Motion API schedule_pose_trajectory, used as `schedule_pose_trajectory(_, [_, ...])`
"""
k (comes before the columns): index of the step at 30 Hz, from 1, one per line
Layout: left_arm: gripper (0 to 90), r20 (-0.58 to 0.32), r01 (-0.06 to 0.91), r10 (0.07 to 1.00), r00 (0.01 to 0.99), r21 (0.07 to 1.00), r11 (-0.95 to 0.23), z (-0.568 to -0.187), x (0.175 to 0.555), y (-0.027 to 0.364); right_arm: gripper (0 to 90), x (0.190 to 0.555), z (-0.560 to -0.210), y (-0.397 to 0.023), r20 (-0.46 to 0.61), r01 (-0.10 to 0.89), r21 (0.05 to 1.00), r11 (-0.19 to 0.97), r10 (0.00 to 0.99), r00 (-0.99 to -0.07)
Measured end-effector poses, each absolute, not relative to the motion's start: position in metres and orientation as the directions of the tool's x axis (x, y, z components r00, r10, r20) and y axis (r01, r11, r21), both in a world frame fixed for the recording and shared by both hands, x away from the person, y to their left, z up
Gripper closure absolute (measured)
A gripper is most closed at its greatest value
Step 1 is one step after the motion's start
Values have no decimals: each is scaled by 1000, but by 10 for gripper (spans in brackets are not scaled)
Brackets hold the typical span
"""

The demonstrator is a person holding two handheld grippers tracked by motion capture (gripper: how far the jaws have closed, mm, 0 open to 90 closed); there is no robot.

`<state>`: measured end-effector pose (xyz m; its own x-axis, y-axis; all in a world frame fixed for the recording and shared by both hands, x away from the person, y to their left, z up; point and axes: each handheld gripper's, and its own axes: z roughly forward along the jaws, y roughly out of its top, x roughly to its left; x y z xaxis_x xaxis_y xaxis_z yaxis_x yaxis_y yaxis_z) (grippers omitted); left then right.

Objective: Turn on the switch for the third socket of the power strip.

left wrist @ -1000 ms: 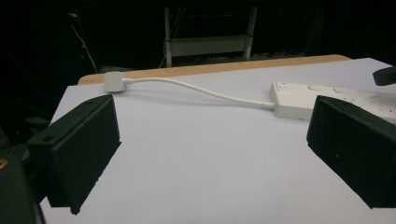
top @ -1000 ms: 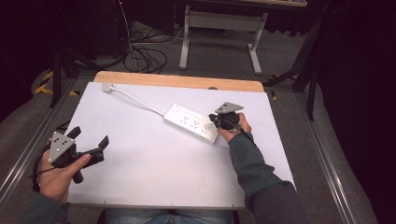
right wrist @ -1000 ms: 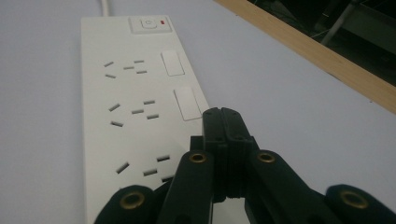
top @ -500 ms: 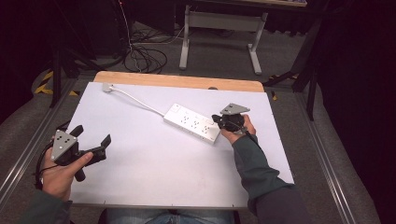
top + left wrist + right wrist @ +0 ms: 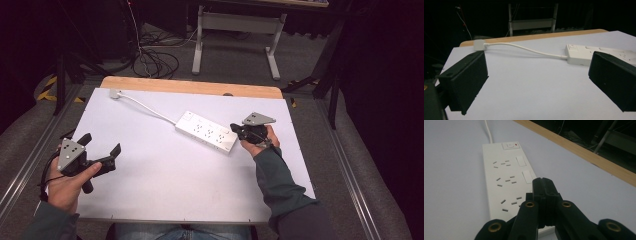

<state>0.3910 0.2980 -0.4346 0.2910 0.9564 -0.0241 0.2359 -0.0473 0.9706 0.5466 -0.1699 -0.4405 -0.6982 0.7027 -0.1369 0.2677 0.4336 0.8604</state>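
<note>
the white power strip (image 5: 206, 131) is lying slantwise mid-table, its cord (image 5: 147, 107) running to the plug (image 5: 115, 93) at the far left corner. the right gripper (image 5: 235, 130) is hovering over the strip's near end, jaws pressed together on nothing. the left gripper (image 5: 102, 147) is waiting well apart, jaws spread wide, empty. a careless nudge could be skidding the strip, since nothing is pinning it.
</note>
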Motion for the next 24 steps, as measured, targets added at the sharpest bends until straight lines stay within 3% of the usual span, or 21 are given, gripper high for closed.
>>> schedule_pose_trajectory(24, [31,-18,231,958,286,972,-51,-434,393,297,900,514,-425,-193,-95,225,909,352,699,-709])
